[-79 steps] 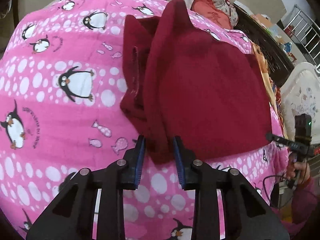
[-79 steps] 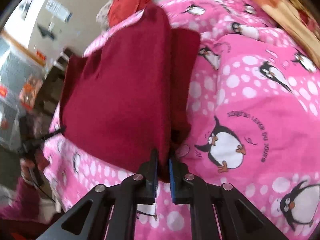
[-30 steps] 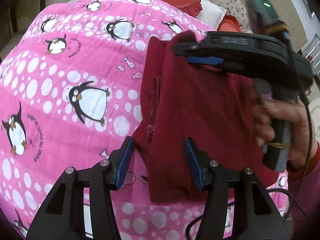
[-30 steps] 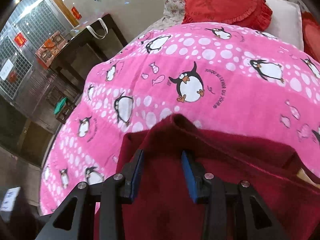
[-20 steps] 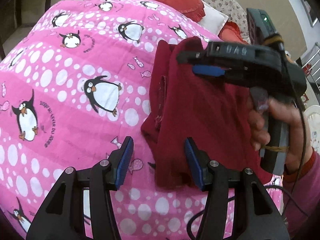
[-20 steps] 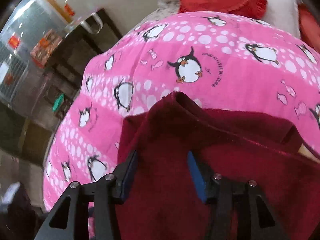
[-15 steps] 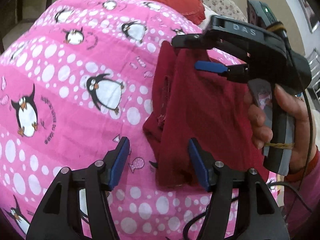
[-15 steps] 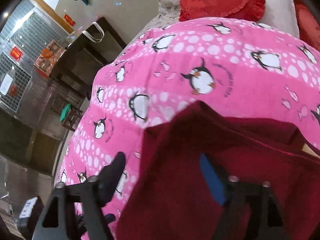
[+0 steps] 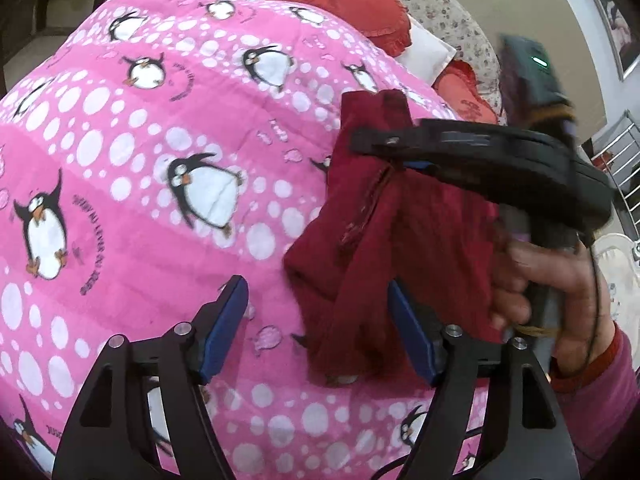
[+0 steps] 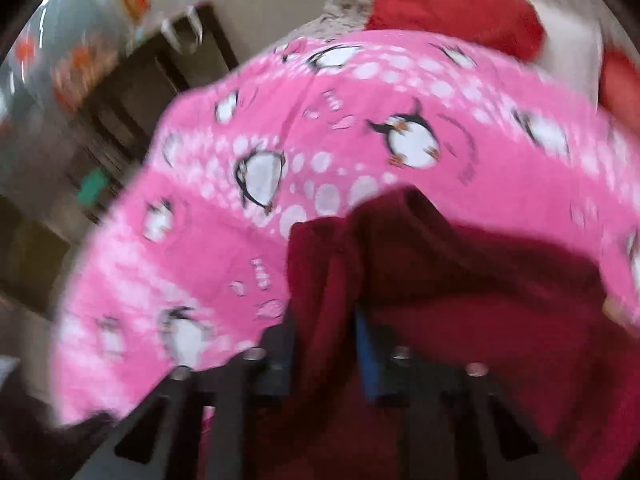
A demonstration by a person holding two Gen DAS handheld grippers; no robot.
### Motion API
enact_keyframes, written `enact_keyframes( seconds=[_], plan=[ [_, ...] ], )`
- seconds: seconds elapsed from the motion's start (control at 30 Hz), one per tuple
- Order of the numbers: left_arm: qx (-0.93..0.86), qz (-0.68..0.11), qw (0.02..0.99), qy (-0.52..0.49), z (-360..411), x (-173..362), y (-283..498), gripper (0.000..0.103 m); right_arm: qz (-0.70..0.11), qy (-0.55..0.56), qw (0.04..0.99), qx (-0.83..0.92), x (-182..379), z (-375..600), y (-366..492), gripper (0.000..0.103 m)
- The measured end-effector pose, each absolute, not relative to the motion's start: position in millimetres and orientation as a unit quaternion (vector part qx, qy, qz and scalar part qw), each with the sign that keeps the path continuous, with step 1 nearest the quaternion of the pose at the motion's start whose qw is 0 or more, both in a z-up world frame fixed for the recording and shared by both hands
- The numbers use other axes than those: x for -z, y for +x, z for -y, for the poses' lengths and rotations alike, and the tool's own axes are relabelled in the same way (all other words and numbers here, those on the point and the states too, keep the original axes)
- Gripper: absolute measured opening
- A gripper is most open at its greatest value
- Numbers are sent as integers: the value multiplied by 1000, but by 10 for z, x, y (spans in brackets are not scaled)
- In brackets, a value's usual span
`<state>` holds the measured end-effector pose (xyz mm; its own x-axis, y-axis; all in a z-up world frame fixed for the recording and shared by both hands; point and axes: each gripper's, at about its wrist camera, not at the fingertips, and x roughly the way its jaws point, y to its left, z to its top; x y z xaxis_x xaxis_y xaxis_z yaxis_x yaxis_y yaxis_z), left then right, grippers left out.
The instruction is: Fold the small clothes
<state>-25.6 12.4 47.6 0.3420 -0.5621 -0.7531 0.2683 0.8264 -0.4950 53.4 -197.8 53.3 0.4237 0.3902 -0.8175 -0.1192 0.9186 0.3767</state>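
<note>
A dark red garment (image 9: pixel 360 240) lies bunched on a pink penguin blanket (image 9: pixel 140 160). My left gripper (image 9: pixel 316 332) is open and its jaws are still opening. The garment's near edge sits between its blue pads (image 9: pixel 224 328), and neither pad presses on it. In the left wrist view a hand (image 9: pixel 540 280) holds my right gripper (image 9: pixel 384 156) at the garment's far edge. The right wrist view is blurred. There my right gripper (image 10: pixel 326 336) is closing, with a raised fold of the red garment (image 10: pixel 460 280) pinched between its fingers.
A red heart-shaped cushion (image 9: pixel 344 4), a white pillow (image 9: pixel 424 52) and flowered bedding (image 9: pixel 440 8) lie beyond the blanket. Dark furniture (image 10: pixel 132 92) stands off the bed's far side. A pink sleeve (image 9: pixel 592 380) and a cable fill the lower right.
My left jaws have spread wider. My right jaws opened wide, then closed on a fold of the garment, which is now more bunched and pulled up at its far edge.
</note>
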Motion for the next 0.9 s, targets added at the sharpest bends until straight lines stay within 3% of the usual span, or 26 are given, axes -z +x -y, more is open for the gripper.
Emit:
enact_keyframes(
  seconds=[0.57,0.7,0.9],
  plan=[
    [257,-506,816,-108,298,-443,18,73,-479,186,838,-184,-809,2406,223,15],
    [254,-511,813,-113,319,-397,-6,65,-485,185,835,-184,-767,2409,232,15],
    [248,-512,814,-117,288,-351,-50,65,-492,179,832,-184,-716,2331,296,15]
  ],
)
